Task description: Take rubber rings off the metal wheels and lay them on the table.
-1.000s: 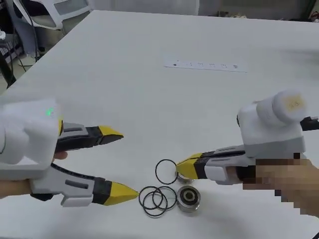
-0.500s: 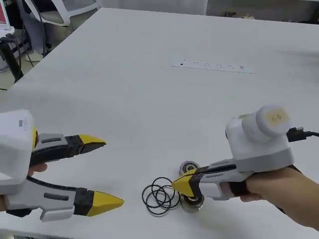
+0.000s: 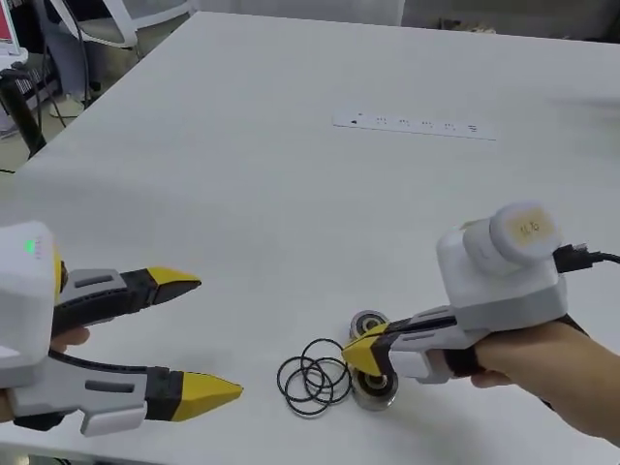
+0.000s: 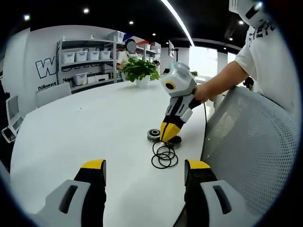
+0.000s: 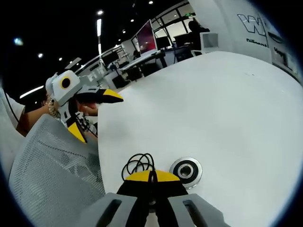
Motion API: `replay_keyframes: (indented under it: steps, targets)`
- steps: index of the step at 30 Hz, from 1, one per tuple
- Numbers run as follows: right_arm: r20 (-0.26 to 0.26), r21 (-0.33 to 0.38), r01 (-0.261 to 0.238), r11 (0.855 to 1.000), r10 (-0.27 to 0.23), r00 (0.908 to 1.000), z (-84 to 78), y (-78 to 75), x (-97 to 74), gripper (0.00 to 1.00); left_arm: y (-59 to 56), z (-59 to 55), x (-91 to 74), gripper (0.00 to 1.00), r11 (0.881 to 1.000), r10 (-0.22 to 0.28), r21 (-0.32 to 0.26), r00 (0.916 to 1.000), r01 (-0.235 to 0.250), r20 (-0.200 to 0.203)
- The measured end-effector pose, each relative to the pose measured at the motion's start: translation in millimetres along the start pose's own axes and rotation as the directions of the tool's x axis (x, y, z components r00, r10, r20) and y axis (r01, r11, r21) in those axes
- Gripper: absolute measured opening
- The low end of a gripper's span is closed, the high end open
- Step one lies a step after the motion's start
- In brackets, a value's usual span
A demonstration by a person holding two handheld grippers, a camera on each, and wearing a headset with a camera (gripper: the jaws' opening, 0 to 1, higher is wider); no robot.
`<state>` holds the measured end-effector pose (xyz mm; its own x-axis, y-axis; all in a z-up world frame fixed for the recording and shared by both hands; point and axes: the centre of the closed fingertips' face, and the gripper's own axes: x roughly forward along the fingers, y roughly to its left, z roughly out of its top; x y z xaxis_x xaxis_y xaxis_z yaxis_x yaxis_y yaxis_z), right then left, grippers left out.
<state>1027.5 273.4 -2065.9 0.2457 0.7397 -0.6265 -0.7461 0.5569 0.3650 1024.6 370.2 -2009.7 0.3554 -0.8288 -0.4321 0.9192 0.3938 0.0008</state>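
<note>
Head view is showing my right gripper [image 3: 360,355] holding its clenched yellow tips at the top edge of the near metal wheel [image 3: 376,386]. The far metal wheel [image 3: 368,322] is lying flat just beside it at 12 o'clock. The loose rubber rings [image 3: 312,376] are lying overlapped on the table [image 3: 291,194], just at 9 o'clock of the near wheel. My left gripper [image 3: 205,335] is hanging released, jaws spread wide, well apart at 9 o'clock of the rings and gripping nothing.

In the right gripper view my jaws are meeting tip to tip, the far wheel sitting at 2 o'clock of them and the rings at 11 o'clock. I cannot tell whether a ring is being pinched between them.

I am judging the main risk to be the unheld wheel. With nothing bracing it, any pull on a tight ring is likely dragging the whole wheel along, skidding it into the loose pile and scattering it. A thin ring is also slipping easily from narrow tips, and one stretched then lost could be snapping away across the table.
</note>
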Motion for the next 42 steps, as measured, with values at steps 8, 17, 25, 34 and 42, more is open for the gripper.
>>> replay_keyframes:
  steps: [8, 17, 25, 34, 42]
  targets:
    - [0.011, -0.007, 0.025, 1.000, -0.025, 0.9996, 1.9, -4.9, -3.0, 0.02, -0.6, 2.3, -1.0, 0.65, 1.000, 0.009, -0.017, 0.9998, -0.009, 0.016]
    - [0.050, -0.011, 0.039, 0.999, -0.038, 0.9980, 13.5, -5.0, -17.5, 0.03, -6.5, 4.3, -1.3, 0.66, 1.000, 0.000, -0.021, 0.9997, 0.001, 0.023]
    - [0.100, -0.053, 0.039, 0.998, -0.033, 0.9945, 27.8, 3.0, -33.2, 0.06, -11.7, 7.0, -5.1, 0.71, 1.000, -0.006, -0.015, 0.9998, 0.006, 0.017]
    - [0.162, -0.123, 0.050, 0.991, -0.029, 0.9863, 34.3, 13.8, -58.3, 0.17, -15.2, 11.7, -11.1, 0.80, 1.000, 0.000, -0.024, 0.9997, 0.000, 0.023]
    - [0.182, -0.169, 0.061, 0.984, -0.030, 0.9828, 24.7, 18.0, -80.9, 0.30, -19.9, 13.1, -15.8, 0.84, 0.999, 0.012, -0.030, 0.9997, -0.012, 0.023]
